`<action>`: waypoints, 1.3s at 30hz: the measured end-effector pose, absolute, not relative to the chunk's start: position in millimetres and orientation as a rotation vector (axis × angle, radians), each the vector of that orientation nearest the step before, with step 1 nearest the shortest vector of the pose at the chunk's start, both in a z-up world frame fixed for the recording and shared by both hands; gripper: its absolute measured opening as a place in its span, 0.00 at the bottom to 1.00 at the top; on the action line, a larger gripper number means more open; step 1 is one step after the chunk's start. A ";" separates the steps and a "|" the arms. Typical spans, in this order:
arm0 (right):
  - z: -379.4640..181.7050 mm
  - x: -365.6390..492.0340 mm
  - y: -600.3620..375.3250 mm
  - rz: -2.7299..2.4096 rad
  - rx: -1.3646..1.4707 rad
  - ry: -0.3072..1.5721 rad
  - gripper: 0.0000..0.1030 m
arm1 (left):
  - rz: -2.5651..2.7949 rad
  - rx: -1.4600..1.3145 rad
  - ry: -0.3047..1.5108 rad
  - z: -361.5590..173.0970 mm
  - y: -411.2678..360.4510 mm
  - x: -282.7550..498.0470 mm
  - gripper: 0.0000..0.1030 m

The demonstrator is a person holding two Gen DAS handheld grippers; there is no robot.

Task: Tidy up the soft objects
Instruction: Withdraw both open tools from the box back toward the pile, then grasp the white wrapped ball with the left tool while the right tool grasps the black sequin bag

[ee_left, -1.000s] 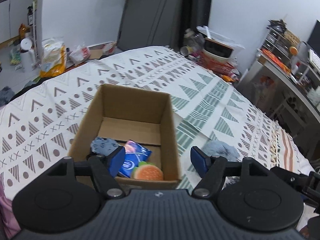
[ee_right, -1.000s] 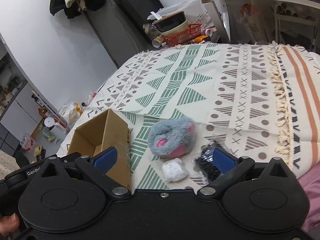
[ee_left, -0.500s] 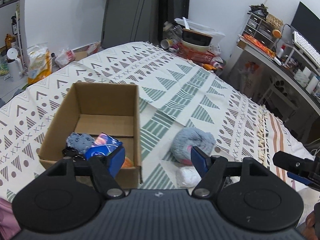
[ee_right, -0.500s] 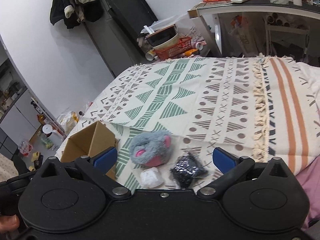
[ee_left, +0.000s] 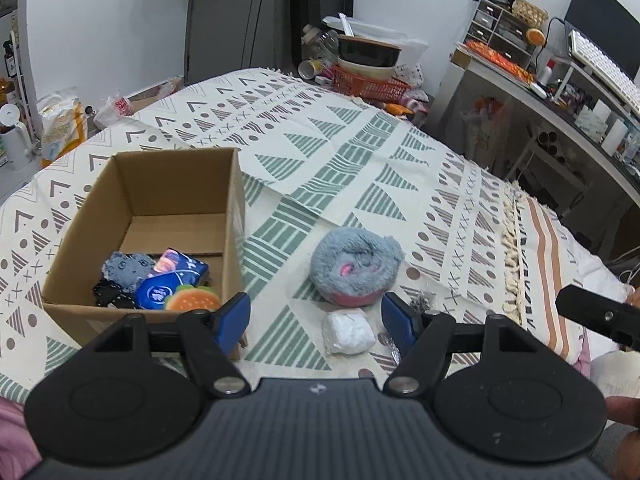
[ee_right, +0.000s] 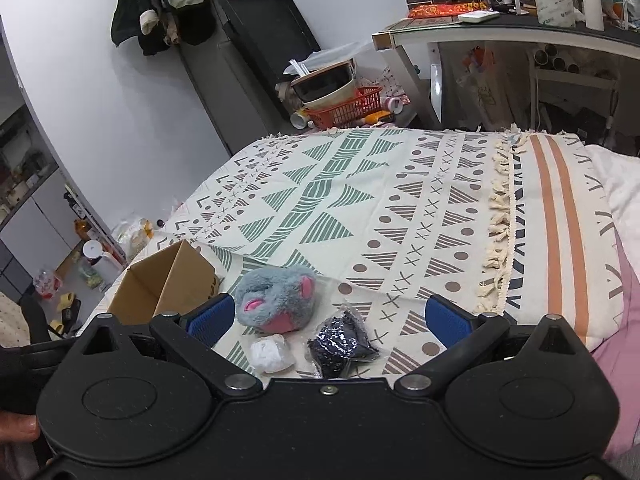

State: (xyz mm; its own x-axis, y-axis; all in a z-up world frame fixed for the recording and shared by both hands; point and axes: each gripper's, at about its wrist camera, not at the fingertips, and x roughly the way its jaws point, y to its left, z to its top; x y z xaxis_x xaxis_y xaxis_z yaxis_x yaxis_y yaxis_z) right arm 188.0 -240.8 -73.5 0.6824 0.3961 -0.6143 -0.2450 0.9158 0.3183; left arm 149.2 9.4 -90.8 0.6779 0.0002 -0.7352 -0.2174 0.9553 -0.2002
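Left wrist view had the left hand-held gripper (ee_left: 316, 318) hanging over the bed (ee_left: 360, 168), blue pads (ee_left: 234, 320) spread wide apart with nothing between them. Cardboard box (ee_left: 236, 216) sat toward the bed's left edge, open top, and down at its near end was a little pile: a greyish-blue fuzzy thing (ee_left: 128, 266), a dark spotted piece (ee_left: 110, 294), a blue packet (ee_left: 170, 280) with pink on one end, and a burger-looking plush (ee_left: 192, 300), orange bun with a green frill. Far half of the box was bare cardboard.

Just right of the box on the patterned bedspread was the grey plush (ee_left: 356, 268), round and fluffy, pink underneath, pink ear showing. Right beside it on the near side sat a small white wad (ee_left: 348, 332) in clear wrap.

Right wrist view showed the right hand-held gripper (ee_right: 328, 320) also gaping open and empty, over the same three leftovers: the grey plush (ee_right: 276, 296) with two pink ears, the white wad (ee_right: 272, 354), and a crinkly clear bag of dark speckled stuff (ee_right: 340, 340) just right of the wad. All three sat close to the near edge of the bed, with the box corner (ee_right: 172, 280) to their left.
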 end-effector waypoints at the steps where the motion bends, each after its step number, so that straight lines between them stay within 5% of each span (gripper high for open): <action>1: -75.6 189.0 -243.2 0.360 0.216 0.742 1.00 | 0.123 -0.279 0.825 -92.4 7.4 149.8 0.69; 23: -134.4 209.6 -257.3 0.417 0.283 0.864 0.98 | 0.122 -0.254 0.889 -133.1 -9.4 169.2 0.68; 39: -176.5 243.8 -237.0 0.404 0.310 0.984 0.80 | 0.073 -0.297 0.911 -170.4 -13.0 200.9 0.64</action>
State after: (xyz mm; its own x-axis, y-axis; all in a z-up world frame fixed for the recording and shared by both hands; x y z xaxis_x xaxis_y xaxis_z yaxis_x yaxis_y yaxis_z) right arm 243.8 -237.0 -176.5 0.4898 0.4638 -0.7382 -0.1887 0.8831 0.4296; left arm 200.9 -13.0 -170.4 0.6132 -0.0628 -0.7874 -0.1879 0.9566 -0.2226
